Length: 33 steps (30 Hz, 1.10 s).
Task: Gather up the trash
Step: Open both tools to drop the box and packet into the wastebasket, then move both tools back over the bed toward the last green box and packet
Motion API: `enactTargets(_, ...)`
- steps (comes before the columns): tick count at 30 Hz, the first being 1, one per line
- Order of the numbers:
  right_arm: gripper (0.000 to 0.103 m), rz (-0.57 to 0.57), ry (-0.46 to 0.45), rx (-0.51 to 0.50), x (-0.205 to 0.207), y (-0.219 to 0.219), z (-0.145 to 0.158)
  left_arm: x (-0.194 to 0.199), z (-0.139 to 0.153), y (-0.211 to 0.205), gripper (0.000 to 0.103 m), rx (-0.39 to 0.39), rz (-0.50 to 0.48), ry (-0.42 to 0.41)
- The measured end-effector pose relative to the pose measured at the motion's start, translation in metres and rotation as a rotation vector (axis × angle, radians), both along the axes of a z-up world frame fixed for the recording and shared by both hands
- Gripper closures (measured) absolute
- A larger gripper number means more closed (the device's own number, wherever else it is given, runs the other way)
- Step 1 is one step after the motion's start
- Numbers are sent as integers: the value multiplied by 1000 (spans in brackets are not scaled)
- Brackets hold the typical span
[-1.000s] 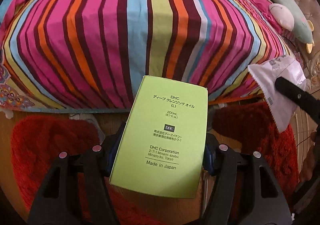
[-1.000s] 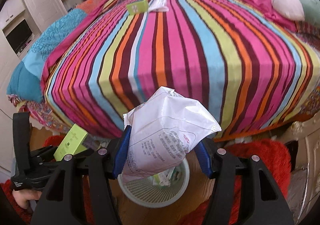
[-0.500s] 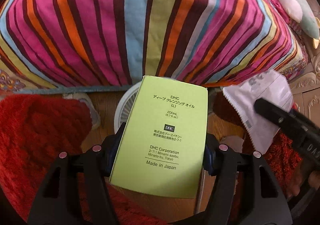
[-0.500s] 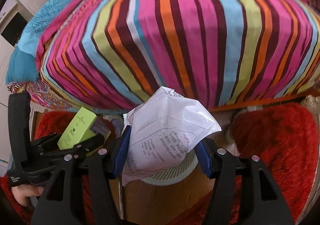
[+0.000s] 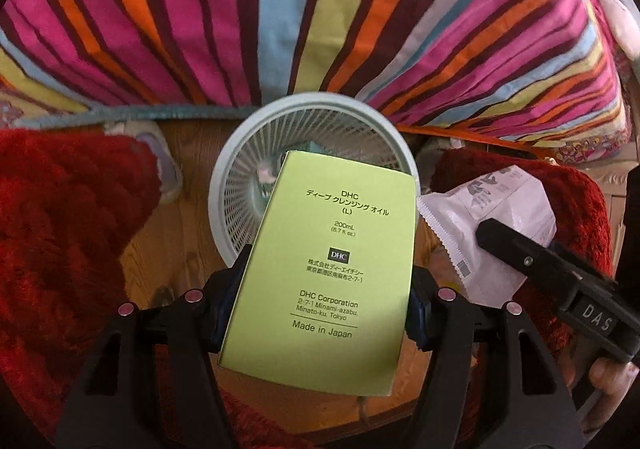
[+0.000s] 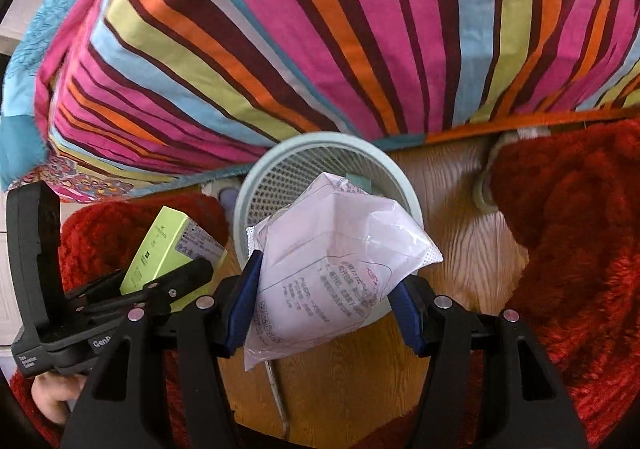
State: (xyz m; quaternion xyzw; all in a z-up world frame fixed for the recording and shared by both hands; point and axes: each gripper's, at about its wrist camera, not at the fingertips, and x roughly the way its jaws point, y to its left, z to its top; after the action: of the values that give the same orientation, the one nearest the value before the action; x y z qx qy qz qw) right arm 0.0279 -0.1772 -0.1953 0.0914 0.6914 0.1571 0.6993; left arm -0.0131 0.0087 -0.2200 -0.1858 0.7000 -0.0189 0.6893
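Note:
My left gripper (image 5: 316,309) is shut on a lime-green DHC carton (image 5: 328,273) and holds it above the near rim of a pale mesh wastebasket (image 5: 240,153) on the wooden floor. My right gripper (image 6: 324,309) is shut on a white plastic wrapper (image 6: 336,261) over the same wastebasket (image 6: 280,165). The wrapper (image 5: 496,225) and the right gripper also show at the right of the left wrist view. The carton (image 6: 160,253) and the left gripper show at the left of the right wrist view. Some trash lies inside the basket.
The basket stands against the foot of a bed with a striped cover (image 5: 320,17). Red shaggy rugs (image 5: 60,229) (image 6: 572,233) lie on either side of it. A slipper (image 5: 160,153) lies left of the basket.
Both grippers have tilted down and moved forward, from facing the bed top to hanging over the wastebasket. Each still holds its item.

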Motion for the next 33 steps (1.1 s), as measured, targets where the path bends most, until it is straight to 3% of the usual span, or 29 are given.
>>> enactTargets(13, 45, 57, 147, -85, 5, 21, -43, 8, -34, 1, 38, -6, 28, 133)
enactTargets(16, 35, 35, 183, -91, 7, 18, -51, 7, -42, 3, 29, 29, 39, 181)
enactTargets(17, 27, 16, 198, -93, 7, 16, -54, 7, -44, 4, 24, 41, 43, 192)
enactTargets(28, 24, -54, 191, -79, 11, 7, -50, 7, -38, 6, 20, 21, 49, 160)
enactTargets(33, 24, -79, 153, -72, 14, 3, -43, 7, -32, 7, 13, 22, 56, 123)
